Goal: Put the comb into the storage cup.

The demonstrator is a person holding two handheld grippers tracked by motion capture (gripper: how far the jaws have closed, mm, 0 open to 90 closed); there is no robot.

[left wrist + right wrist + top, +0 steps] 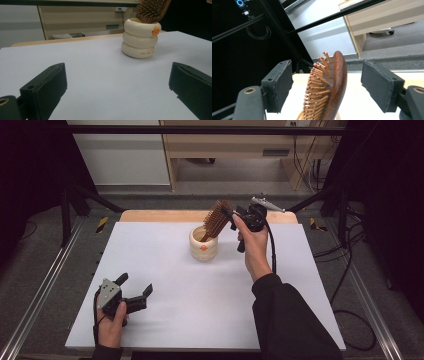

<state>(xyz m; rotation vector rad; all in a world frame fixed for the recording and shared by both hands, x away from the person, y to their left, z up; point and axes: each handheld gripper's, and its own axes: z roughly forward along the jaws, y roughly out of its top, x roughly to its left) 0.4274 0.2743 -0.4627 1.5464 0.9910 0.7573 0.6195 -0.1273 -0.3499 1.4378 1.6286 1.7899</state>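
A wooden hairbrush (216,219) stands handle-down in a cream ringed cup (203,245) at the far middle of the white mat (200,315), its bristled head leaning up and right. My right gripper (228,213) is raised beside the head. In the right gripper view the brush head (337,82) sits between the jaws of the right gripper (328,82), with a gap on each side, so it is open. My left gripper (135,284) rests open near the mat's front left corner. The left gripper (117,85) faces the cup (140,41) and brush (150,10).
A wooden table edge (165,216) runs behind the mat. Black frame posts (67,205) stand at both sides, and cables (350,270) trail on the floor at the right. A pale cabinet (225,145) stands behind the table.
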